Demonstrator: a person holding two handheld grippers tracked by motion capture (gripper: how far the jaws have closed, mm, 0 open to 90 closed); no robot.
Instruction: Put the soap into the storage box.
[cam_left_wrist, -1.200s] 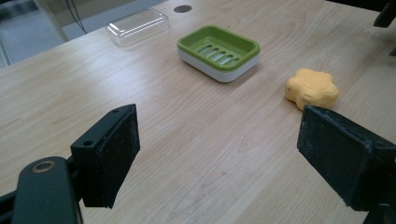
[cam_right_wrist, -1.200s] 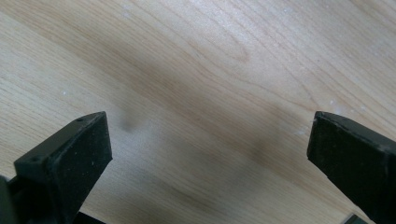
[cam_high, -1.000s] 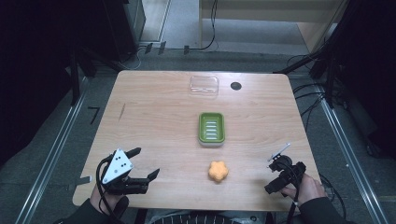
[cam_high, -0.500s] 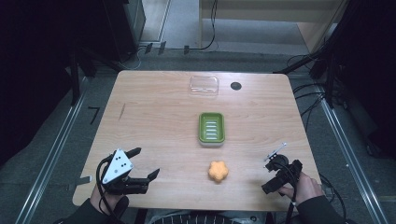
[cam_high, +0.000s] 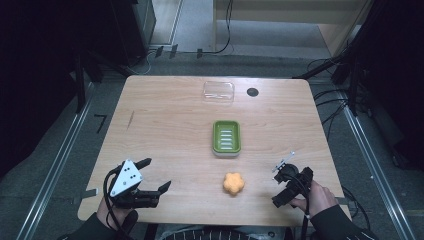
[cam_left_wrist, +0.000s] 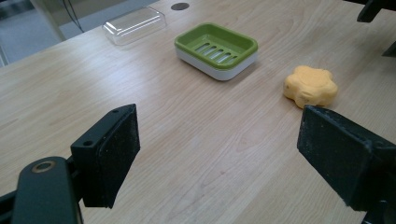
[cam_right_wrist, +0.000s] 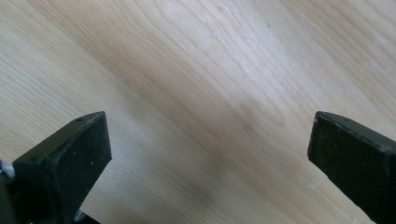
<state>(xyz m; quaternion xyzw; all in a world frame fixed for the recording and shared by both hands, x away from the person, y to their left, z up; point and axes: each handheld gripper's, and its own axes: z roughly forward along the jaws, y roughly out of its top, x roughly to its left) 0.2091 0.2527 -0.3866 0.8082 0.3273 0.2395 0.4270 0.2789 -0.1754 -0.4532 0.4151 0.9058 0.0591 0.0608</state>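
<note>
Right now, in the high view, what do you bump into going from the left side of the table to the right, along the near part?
Left claw → orange flower-shaped soap → right claw. The green soap dish sits farther back, so it is left out.

We're looking at a lab-style recording bay: a lone wooden table (cam_high: 165, 130) is sitting between metal floor rails (cam_high: 60, 150), cables (cam_high: 227, 30) are trailing across grey flooring, dark equipment racks (cam_high: 120, 30) are looming around.
</note>
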